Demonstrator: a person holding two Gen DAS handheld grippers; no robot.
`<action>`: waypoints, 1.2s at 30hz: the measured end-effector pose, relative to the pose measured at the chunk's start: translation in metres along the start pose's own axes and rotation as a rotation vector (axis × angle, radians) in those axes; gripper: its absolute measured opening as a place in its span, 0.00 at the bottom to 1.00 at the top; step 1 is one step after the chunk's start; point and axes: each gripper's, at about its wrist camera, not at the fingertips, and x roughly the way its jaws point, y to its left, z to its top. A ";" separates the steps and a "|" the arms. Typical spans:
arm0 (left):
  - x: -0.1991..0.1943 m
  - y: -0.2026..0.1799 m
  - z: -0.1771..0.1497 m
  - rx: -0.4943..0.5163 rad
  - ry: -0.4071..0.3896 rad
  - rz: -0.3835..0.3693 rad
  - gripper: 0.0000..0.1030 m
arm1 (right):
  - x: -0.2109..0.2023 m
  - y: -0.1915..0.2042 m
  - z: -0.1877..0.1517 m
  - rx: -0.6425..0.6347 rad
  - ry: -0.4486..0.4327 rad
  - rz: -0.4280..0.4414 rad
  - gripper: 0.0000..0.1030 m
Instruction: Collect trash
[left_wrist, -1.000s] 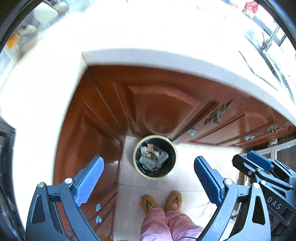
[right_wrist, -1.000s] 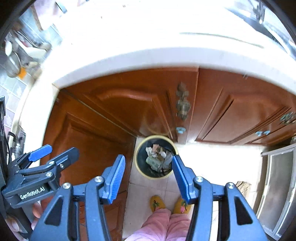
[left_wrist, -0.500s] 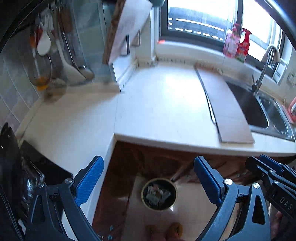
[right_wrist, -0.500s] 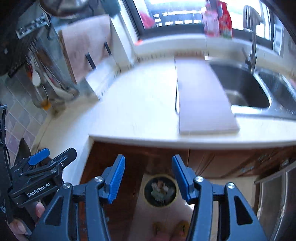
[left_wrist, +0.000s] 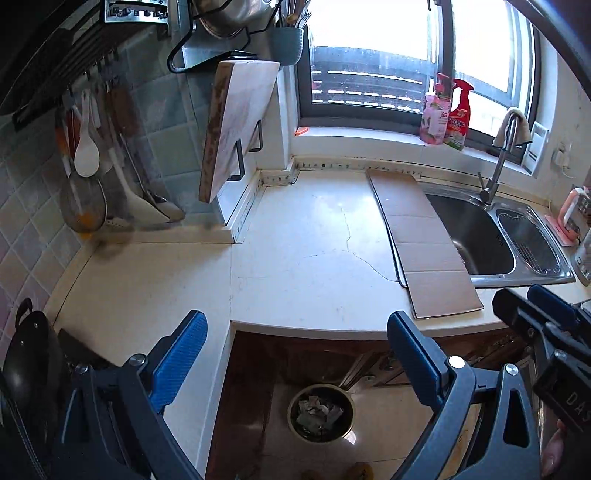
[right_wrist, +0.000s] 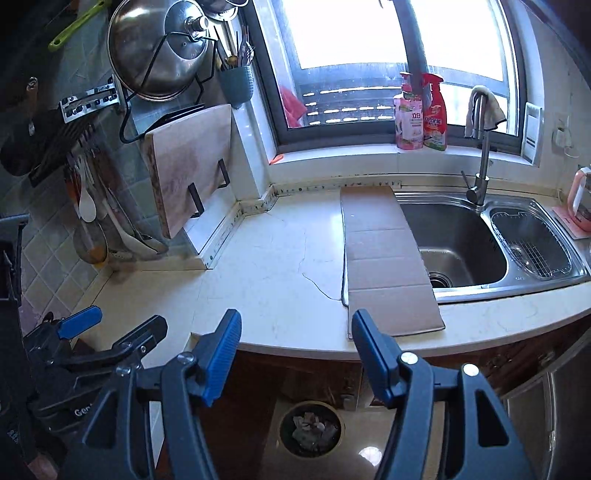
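A flat cardboard strip (right_wrist: 388, 258) is laid on the pale desk (right_wrist: 280, 266), just beside the steel sink (right_wrist: 458, 243). The trash bin (right_wrist: 310, 428), a dark round pail holding crumpled scraps, is seen on the floor below the desk edge. The left claw (left_wrist: 295, 350) is spread and empty; the right claw (right_wrist: 295, 354), just widened, is empty too.

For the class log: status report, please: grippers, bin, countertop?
Left gripper open, empty. Right gripper open, empty, jaws just widened. Bin on floor, trash inside. Cardboard flat on countertop beside sink.
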 end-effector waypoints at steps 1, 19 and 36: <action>-0.002 0.000 -0.001 0.002 -0.004 -0.003 0.94 | 0.000 0.000 -0.001 0.005 0.005 -0.002 0.61; -0.003 -0.003 0.001 0.039 -0.018 -0.059 0.94 | -0.005 0.012 -0.007 0.010 -0.015 -0.085 0.61; -0.007 -0.003 0.002 0.040 -0.023 -0.069 0.94 | -0.010 0.015 -0.008 0.028 -0.026 -0.100 0.61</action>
